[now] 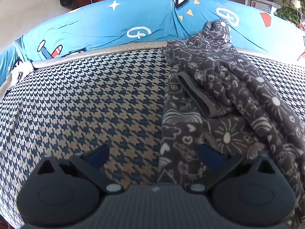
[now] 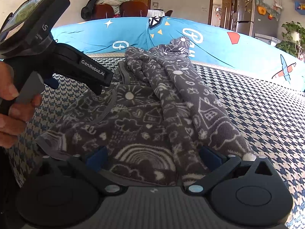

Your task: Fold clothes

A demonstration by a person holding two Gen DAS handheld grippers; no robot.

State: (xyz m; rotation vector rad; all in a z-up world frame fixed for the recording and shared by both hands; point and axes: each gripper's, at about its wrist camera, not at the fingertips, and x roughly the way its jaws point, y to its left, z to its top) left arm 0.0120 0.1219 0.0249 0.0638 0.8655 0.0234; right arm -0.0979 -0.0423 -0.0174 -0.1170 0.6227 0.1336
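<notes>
A grey fleece garment (image 1: pixel 219 95) with white doodle print lies bunched on the houndstooth surface (image 1: pixel 91 103), its grey-trimmed edge showing. In the left wrist view my left gripper (image 1: pixel 154 156) is open; its right finger sits over the garment's left edge, its left finger over bare houndstooth. In the right wrist view the same garment (image 2: pixel 152 105) spreads ahead. My right gripper (image 2: pixel 152 155) is open, hovering at the garment's near hem with nothing between its fingers. The left gripper's body shows at upper left, held by a hand (image 2: pixel 13 103); its fingers are mostly hidden there.
A blue cartoon-print sheet (image 1: pixel 118 24) covers the raised back behind the surface. Beyond it stand brown chairs (image 2: pixel 133 8) with a dark coat, a fridge (image 2: pixel 246 7) and a potted plant (image 2: pixel 293 36). Houndstooth stretches bare to the left (image 1: pixel 57 105) and right (image 2: pixel 266 105).
</notes>
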